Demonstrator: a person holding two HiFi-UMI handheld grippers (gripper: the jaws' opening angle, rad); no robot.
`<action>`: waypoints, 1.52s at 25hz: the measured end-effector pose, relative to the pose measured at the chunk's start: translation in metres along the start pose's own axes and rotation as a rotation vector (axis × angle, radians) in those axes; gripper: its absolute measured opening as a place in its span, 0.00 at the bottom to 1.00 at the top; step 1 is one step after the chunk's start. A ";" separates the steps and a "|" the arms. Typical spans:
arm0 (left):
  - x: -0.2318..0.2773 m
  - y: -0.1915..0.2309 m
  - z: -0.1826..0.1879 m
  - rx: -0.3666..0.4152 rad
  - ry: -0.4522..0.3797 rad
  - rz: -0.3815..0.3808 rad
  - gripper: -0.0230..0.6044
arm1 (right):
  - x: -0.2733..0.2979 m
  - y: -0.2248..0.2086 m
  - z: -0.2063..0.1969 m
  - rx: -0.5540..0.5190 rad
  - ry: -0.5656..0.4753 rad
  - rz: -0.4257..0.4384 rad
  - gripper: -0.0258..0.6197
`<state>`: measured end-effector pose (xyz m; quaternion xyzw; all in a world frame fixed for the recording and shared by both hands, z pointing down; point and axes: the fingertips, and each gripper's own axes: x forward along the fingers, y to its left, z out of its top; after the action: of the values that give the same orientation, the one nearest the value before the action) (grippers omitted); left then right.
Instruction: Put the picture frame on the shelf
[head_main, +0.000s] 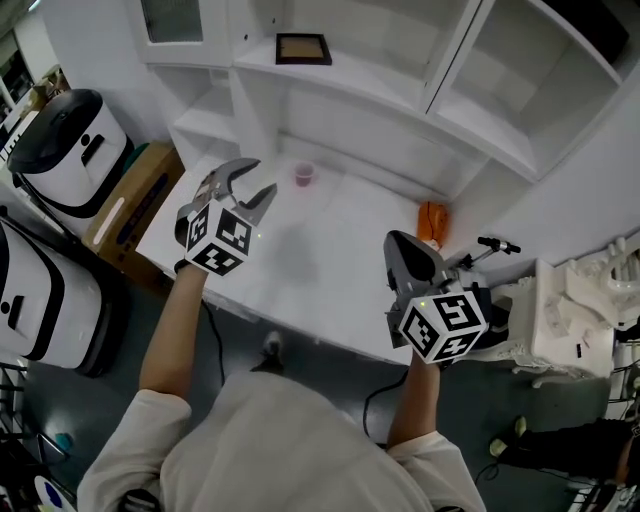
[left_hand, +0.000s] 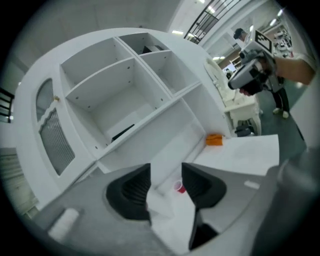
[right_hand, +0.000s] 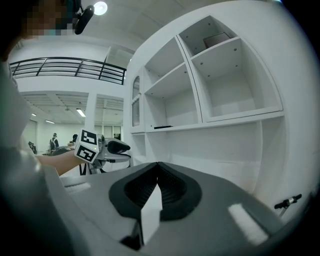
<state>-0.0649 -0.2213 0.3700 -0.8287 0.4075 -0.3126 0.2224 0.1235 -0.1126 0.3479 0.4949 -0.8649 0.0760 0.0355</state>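
A dark-framed picture frame (head_main: 303, 48) lies flat on a white shelf (head_main: 350, 80) of the wall unit, far ahead of both grippers. It shows edge-on as a thin dark strip in the left gripper view (left_hand: 122, 132) and in the right gripper view (right_hand: 162, 127). My left gripper (head_main: 252, 180) hangs over the left part of the white table (head_main: 330, 290), its jaws apart with nothing between them (left_hand: 165, 175). My right gripper (head_main: 400, 240) is held at the table's right front, shut and empty (right_hand: 157, 167).
A small pink cup (head_main: 304, 174) stands at the back of the table, and an orange object (head_main: 432, 220) lies at its right. White machines (head_main: 70, 140) and a cardboard box (head_main: 135, 195) stand at the left, a white device (head_main: 570, 320) at the right.
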 end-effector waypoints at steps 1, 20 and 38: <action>-0.005 -0.007 -0.001 -0.020 -0.003 -0.001 0.34 | -0.004 0.002 0.000 -0.002 -0.002 0.001 0.05; -0.118 -0.097 0.006 -0.302 -0.106 0.038 0.13 | -0.067 0.052 -0.015 -0.032 -0.026 0.064 0.05; -0.210 -0.131 0.026 -0.349 -0.157 0.111 0.04 | -0.109 0.111 -0.024 -0.099 -0.002 0.146 0.05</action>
<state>-0.0757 0.0272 0.3631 -0.8527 0.4821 -0.1590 0.1235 0.0828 0.0393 0.3457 0.4280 -0.9015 0.0348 0.0533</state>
